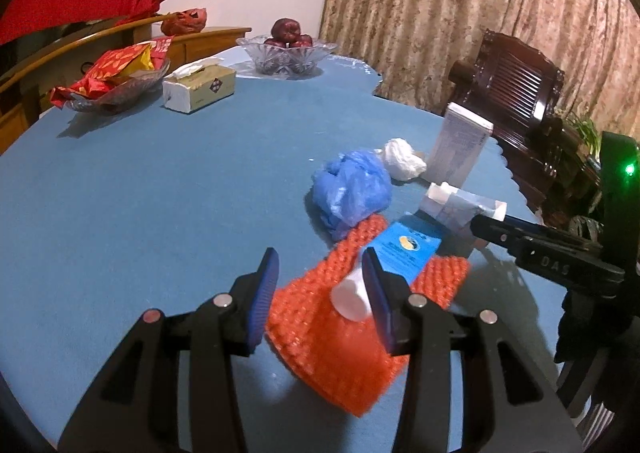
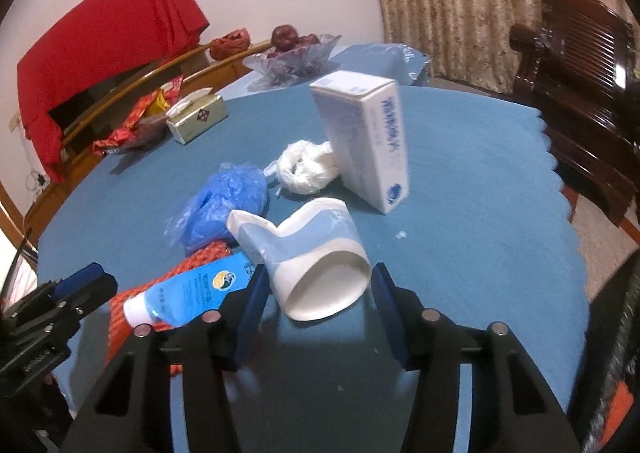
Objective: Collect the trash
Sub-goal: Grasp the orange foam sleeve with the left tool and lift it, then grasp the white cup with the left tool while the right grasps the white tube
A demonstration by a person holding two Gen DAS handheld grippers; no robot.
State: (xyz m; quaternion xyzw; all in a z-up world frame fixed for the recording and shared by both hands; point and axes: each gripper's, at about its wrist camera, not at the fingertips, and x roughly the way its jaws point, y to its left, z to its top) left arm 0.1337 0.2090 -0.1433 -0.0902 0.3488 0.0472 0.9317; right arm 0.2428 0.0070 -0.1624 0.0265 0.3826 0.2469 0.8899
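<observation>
Trash lies on the blue table: an orange net bag [image 1: 340, 333] with a blue tube [image 1: 400, 253] on it, a crumpled blue plastic bag [image 1: 350, 189], a white wad [image 1: 402, 159], an upright white box [image 1: 458, 145] and a crushed paper cup [image 2: 316, 253]. My left gripper [image 1: 320, 293] is open over the net bag, its jaws around the tube's white cap [image 1: 350, 299]. My right gripper [image 2: 316, 305] is open with its jaws either side of the cup's mouth. The tube [image 2: 188, 293], blue bag [image 2: 224, 205], wad [image 2: 304, 169] and box [image 2: 368, 141] also show in the right wrist view.
At the far side stand a tissue box [image 1: 200, 87], a glass bowl of snack packets [image 1: 116, 81] and a glass fruit bowl [image 1: 286, 51]. A dark wooden chair [image 1: 520, 101] stands past the table's right edge. A red cloth [image 2: 108, 45] hangs at the left.
</observation>
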